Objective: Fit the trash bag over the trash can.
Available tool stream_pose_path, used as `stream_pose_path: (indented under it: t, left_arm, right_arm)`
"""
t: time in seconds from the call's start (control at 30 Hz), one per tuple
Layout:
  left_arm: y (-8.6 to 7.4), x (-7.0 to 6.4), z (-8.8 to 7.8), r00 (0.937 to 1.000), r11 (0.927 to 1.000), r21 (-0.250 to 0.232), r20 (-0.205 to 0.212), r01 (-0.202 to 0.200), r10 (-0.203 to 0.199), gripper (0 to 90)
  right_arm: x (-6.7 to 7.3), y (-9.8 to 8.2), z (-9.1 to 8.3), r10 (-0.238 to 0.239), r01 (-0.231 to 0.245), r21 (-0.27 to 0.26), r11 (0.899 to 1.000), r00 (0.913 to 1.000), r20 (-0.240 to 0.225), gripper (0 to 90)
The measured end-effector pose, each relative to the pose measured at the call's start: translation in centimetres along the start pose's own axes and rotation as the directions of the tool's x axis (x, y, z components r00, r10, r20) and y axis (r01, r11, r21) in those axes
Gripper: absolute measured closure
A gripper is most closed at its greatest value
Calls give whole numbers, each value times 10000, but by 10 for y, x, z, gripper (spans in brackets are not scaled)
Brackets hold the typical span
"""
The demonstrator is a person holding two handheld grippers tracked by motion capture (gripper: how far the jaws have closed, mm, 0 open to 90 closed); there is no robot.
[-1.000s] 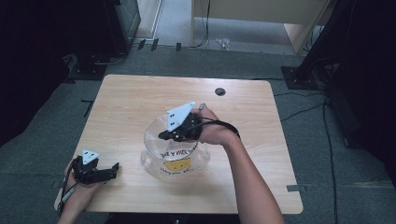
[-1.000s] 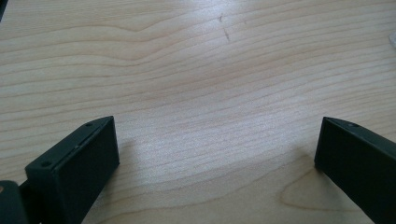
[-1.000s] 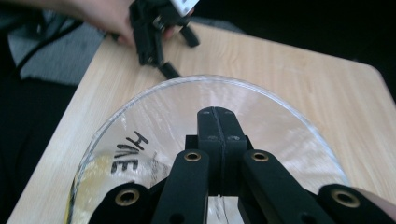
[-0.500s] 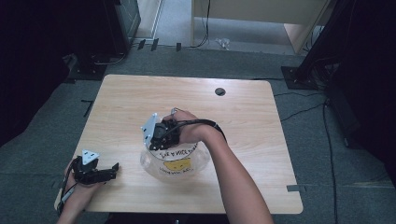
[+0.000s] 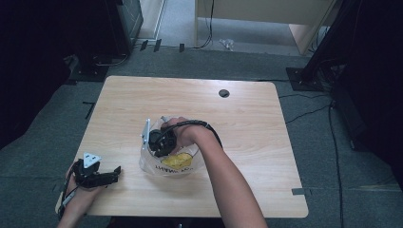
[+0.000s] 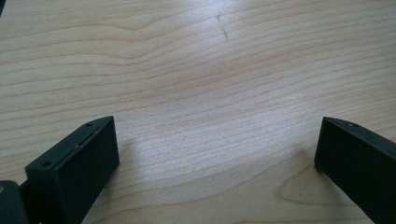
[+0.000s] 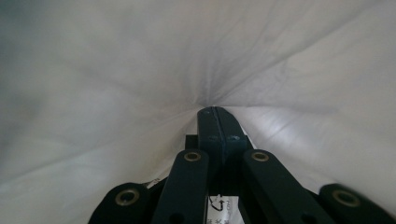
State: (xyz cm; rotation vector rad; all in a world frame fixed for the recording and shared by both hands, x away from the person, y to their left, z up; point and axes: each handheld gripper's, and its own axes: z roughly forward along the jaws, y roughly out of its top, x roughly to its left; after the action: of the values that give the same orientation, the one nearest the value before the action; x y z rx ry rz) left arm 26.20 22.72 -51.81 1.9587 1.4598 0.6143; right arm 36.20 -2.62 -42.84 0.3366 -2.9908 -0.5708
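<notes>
Two grippers, unequal distance to bag [image 5: 173, 161]: right gripper [image 5: 159, 142] plunged into bag mouth near middle of surface [image 5: 247, 123], jaws pressed together, white film all around, nothing pinched that can be told. Yellow contents [image 5: 177, 160] toward near edge from jaws. Left gripper [image 5: 107, 178] well apart at near-left corner, jaws spread, empty.

Two hands, two grippers

Left gripper [image 5: 115, 172] lies low at the lower left of the high view, jaws spread wide (nothing between them); right gripper [image 5: 159, 145] points down at frame centre, jaws pressed together, forearm rising from the bottom edge.
</notes>
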Motion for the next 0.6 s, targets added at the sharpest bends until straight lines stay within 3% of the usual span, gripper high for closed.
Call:
stream_pose_path:
  t: [0.13, 0.17, 0.4, 0.53, 0.6]
  left_arm:
    - [0, 0, 0, 10000, 10000, -3, 1, 3, -3, 0]
    - [0, 0, 0, 10000, 10000, 2, 4, 3, -3, 0]
    - [0, 0, 0, 10000, 10000, -15, 0, 4, -4, 0]
    - [0, 0, 0, 10000, 10000, -10, 4, 3, -3, 0]
    - [0, 0, 0, 10000, 10000, -15, 0, 10, -10, 0]
  right_arm:
    - [-3, -2, 16, 501, -469, 587, 9972, 9973, -543, 900]
    - [-4, -4, 19, 424, -399, 418, 9983, 9972, -609, 900]
    - [-5, -6, 20, -68, 70, 122, 9999, 9999, -151, 900]
    - [-5, -6, 20, -102, 103, 117, 9999, 9999, -114, 900]
    - [-6, -6, 20, 160, -158, 189, 9997, 9998, -105, 900]
